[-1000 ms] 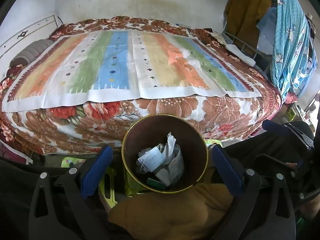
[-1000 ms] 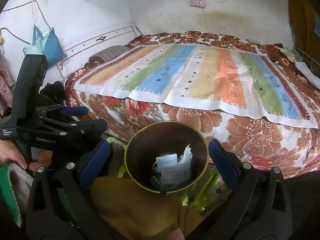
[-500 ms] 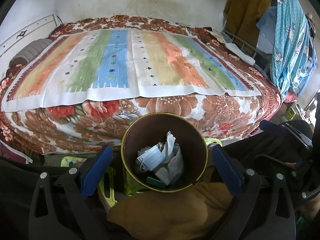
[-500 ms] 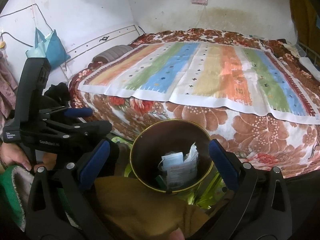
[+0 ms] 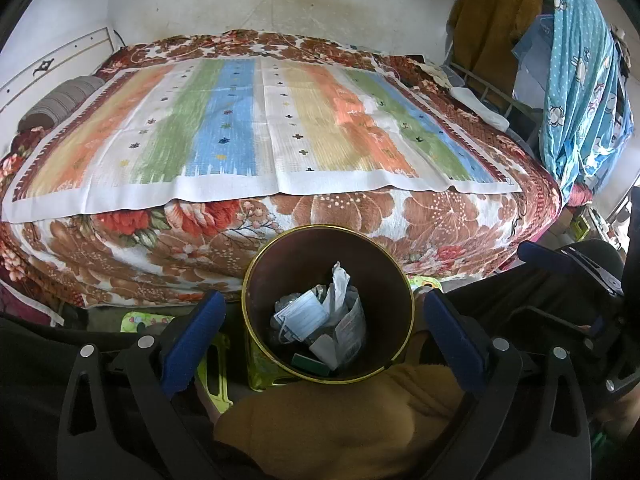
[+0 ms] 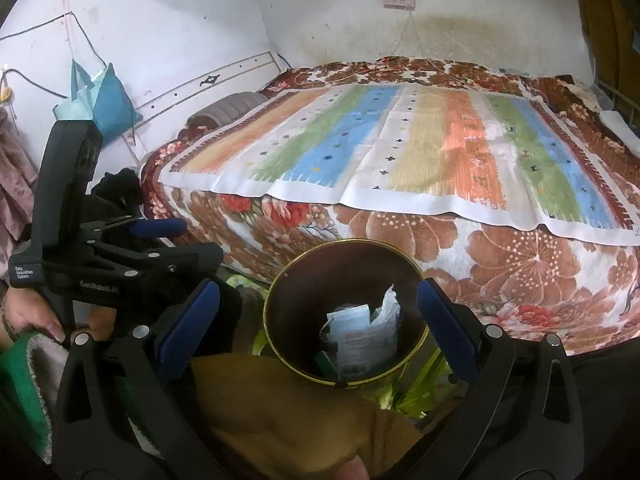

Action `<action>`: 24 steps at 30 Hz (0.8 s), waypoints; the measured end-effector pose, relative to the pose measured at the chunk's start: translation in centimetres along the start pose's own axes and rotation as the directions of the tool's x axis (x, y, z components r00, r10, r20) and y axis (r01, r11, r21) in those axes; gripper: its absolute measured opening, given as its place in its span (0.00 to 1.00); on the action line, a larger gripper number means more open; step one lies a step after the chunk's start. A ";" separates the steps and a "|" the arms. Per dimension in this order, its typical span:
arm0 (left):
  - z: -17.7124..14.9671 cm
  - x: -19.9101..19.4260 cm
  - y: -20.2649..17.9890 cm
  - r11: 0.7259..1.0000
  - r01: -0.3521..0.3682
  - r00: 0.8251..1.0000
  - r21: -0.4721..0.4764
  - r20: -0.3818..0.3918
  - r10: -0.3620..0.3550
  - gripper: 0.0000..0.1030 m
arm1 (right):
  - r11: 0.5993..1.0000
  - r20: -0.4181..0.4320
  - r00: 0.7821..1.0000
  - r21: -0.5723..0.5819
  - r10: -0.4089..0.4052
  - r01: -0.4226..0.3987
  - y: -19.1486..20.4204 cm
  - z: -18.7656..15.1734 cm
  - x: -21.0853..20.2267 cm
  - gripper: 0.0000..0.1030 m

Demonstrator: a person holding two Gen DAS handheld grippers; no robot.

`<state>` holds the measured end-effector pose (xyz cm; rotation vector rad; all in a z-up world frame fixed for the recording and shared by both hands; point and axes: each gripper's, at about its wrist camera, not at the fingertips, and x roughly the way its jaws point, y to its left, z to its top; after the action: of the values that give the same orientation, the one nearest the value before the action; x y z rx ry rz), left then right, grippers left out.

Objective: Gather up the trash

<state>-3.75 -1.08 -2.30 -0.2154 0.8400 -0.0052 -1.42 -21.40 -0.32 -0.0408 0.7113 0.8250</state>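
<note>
Here, one trash bin [image 5: 256,300], two grippers' fingers [image 5: 192,340] [image 6: 444,320] spread wide, both empty.

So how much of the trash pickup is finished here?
Mostly done, it seems: the bin already holds a face mask and wrappers. Both the left gripper and right gripper are open and empty. The striped bedspread shows no litter left.

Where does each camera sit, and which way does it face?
Left wrist: on the left tongs, facing the bin and bed; its blue fingers and the right tongs show.
Right wrist: on the right tongs, facing the same way; the left tongs and a hand show.
Shared: bin, bed, striped cloth.
</note>
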 end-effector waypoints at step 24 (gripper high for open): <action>-0.1 0.1 -0.2 1.000 -0.001 1.000 -0.002 0.000 0.001 0.94 | 1.000 -0.002 1.000 0.007 0.009 -0.009 -0.1 0.0 0.0 0.92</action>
<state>-3.74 -1.28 -2.34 -0.2167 0.8404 -0.0031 -1.38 -21.44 -0.38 -0.0320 0.7169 0.8308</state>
